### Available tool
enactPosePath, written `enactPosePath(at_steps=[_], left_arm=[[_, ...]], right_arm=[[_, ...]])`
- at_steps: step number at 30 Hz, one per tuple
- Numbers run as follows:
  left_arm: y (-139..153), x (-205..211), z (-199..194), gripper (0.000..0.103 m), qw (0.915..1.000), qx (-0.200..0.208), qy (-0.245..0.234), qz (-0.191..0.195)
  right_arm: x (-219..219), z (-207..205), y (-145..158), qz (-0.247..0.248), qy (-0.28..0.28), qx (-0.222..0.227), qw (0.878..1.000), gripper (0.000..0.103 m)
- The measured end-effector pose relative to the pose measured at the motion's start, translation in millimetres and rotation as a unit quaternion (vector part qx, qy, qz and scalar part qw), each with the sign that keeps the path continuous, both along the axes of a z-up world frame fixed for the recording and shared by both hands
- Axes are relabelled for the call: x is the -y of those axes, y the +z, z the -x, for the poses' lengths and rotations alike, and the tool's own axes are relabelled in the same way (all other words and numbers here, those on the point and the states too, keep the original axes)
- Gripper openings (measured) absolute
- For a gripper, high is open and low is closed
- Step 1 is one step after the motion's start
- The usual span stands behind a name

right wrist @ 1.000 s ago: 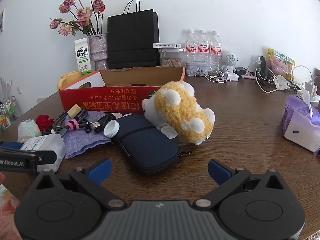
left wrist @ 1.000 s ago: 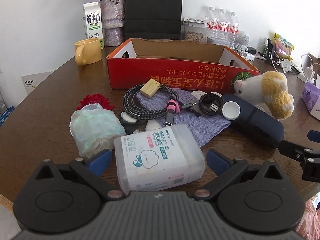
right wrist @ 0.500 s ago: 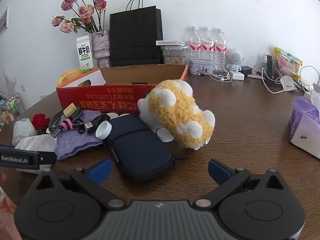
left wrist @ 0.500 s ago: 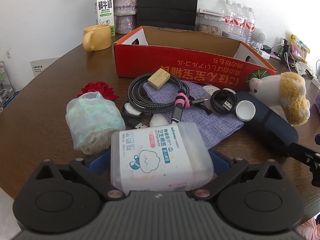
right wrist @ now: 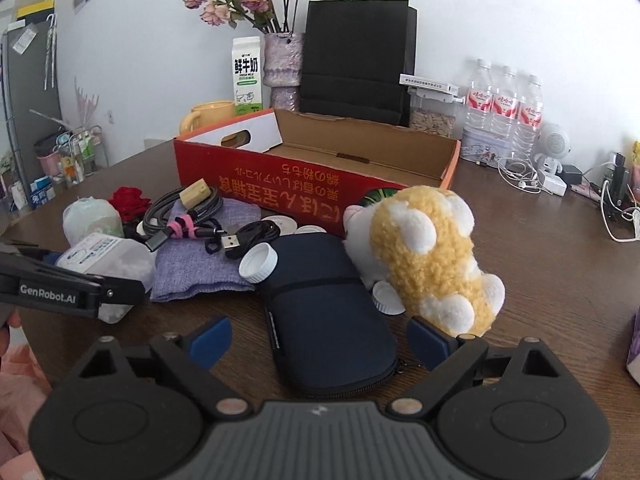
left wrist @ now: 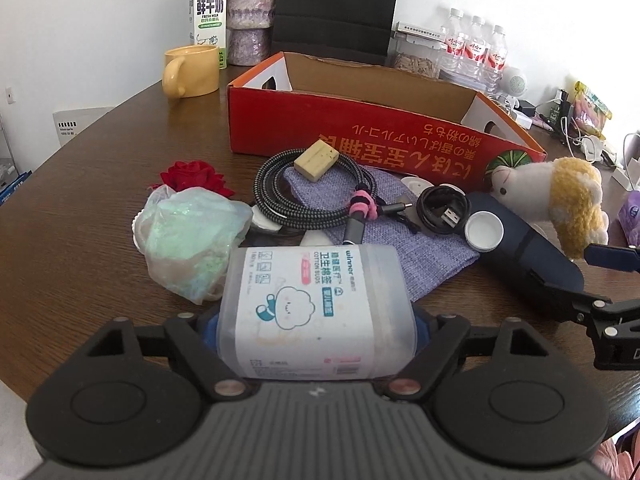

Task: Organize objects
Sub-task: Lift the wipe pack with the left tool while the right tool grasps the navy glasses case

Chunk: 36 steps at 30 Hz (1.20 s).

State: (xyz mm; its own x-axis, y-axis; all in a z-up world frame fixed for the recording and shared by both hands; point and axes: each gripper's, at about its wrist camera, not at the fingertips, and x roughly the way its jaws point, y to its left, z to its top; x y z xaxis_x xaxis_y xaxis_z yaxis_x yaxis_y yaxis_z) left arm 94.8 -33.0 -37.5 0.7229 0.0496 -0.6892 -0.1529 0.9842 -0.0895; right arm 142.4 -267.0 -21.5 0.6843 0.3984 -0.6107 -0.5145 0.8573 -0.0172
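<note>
**Asker:** Left gripper [left wrist: 316,322] first: how do its jaws stand?

**Describer:** They are closing around a translucent plastic box of cotton buds with a white printed label [left wrist: 316,308]. The box sits between the blue pads, which seem to meet its sides (whether they press firmly yet, I cannot tell). It lies at the near edge of the dark brown wooden table [left wrist: 100,168], just in front of a purple woven cloth pouch [left wrist: 420,248] and touching a crumpled clear bag of pale green material [left wrist: 188,240].

**Asker:** And the right gripper [right wrist: 316,340]?

**Describer:** Its jaws are also closing, still wide, with the near end of a dark navy zipped fabric case [right wrist: 328,320] between the pads but not touching them.

**Asker:** How should the step go?

**Describer:** In my judgement, squeeze the box squarely across its flat sides, lift it clear of the bag, then carry it over the wall of the open red cardboard box [left wrist: 360,136] beyond the clutter.
</note>
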Motion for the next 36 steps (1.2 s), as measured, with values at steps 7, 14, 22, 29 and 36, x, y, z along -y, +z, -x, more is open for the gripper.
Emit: enactPosePath(at_steps=[7,14,22,29,36], left_arm=[[-1,-3,2,0.083,1.0,0.005,-0.008,-0.001],[-1,-6,4,0.083,0.9998,0.011,-0.016,0.0],[-2,-9,5,0.083,0.9997,0.016,-0.021,0.003],[-2,-11,6,0.084,0.9994,0.019,-0.028,0.005],[-2,-12,8,0.084,0.9992,0.019,-0.035,0.005]], right_arm=[[-8,-21,-4,0.004,0.016,-0.029,0.999,0.083],[-9,-23,-7,0.005,-0.001,-0.031,1.0,0.075],[-10,-6,-2,0.011,-0.005,-0.032,0.999,0.062],[-16,4,4,0.02,-0.008,-0.027,0.999,0.064],[-22,-20,5,0.029,-0.002,-0.047,0.998,0.074]])
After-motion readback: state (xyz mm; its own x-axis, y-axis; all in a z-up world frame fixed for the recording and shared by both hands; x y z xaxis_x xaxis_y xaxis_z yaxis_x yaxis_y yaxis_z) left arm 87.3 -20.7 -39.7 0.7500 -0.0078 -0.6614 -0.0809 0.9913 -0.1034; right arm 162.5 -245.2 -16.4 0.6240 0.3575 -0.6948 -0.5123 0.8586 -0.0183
